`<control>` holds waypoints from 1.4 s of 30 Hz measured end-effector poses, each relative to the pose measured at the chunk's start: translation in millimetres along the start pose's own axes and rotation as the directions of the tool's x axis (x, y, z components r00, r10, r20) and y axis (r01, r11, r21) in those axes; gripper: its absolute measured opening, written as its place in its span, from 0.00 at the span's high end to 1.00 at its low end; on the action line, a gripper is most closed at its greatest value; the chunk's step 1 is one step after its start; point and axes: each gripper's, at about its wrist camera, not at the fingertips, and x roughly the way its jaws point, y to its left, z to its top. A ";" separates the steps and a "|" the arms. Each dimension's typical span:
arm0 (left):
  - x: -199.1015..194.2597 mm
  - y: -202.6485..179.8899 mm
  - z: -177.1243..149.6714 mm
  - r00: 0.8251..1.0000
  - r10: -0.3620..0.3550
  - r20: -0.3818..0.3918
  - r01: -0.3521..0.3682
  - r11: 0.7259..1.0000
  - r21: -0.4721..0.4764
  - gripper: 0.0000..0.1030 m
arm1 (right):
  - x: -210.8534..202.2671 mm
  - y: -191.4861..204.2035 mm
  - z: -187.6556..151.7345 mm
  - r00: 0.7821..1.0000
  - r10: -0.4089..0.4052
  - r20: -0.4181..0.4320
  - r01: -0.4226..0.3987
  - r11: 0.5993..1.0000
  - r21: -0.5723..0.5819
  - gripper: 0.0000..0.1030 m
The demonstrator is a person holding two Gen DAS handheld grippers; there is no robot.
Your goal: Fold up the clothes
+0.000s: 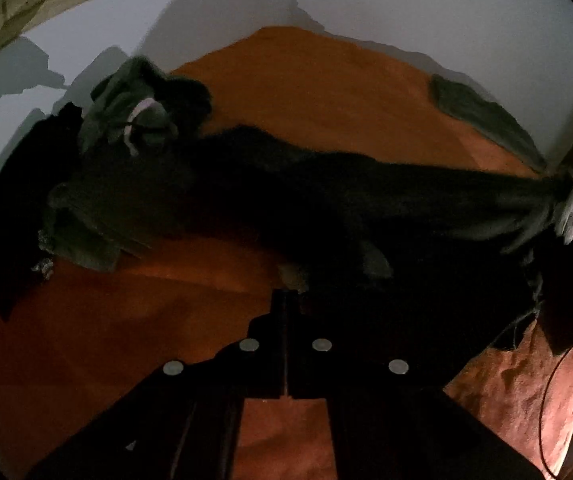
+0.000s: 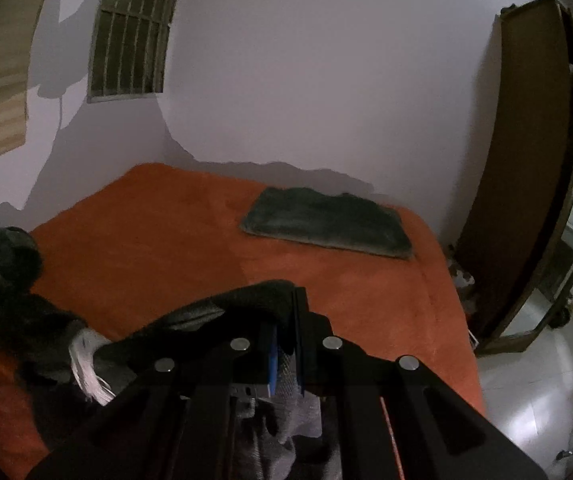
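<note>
One dark green garment (image 2: 326, 222) already lies folded flat near the far corner of the orange bed (image 2: 166, 240), so part of the job looks done. A heap of unfolded clothes (image 1: 126, 128) waits at the bed's left side, well apart from it. The piece in hand is a long dark garment (image 1: 326, 192), stretched across the bed between both tools. The right gripper (image 2: 286, 320) has its jaws closed on one end of the cloth, with fabric bunched over and under the fingers. The left gripper (image 1: 286, 300) has its jaws fully together; dark cloth sits right at the tips, apparently pinched. This piece has yet to be spread and folded, and the heap remains.
</note>
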 end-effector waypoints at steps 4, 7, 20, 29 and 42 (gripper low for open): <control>25.9 -8.0 -26.0 0.973 -0.158 -0.166 0.153 0.987 -0.045 0.99 | 31.0 -4.8 -9.9 0.992 -0.031 -0.124 0.025 0.998 -0.050 0.94; 46.4 -43.9 -70.1 0.917 -0.244 -0.316 0.254 0.967 -0.011 0.86 | 64.2 -8.2 -29.2 0.965 -0.123 -0.233 0.085 0.982 -0.169 0.78; 155.5 -124.1 -133.5 0.771 -0.436 -0.465 0.384 0.900 -0.208 0.49 | 5.7 57.2 -42.9 0.944 0.211 -0.252 -0.269 0.936 -0.226 0.41; 172.3 -142.9 -141.6 0.746 -0.496 -0.445 0.394 0.866 -0.306 0.78 | -5.9 127.5 -35.3 0.899 0.357 -0.254 -0.425 0.852 -0.306 0.36; 131.4 -105.0 -142.6 0.666 -0.718 -0.203 0.627 0.686 -0.370 0.83 | 5.4 107.7 -65.9 0.867 0.392 -0.308 -0.459 0.869 -0.184 0.36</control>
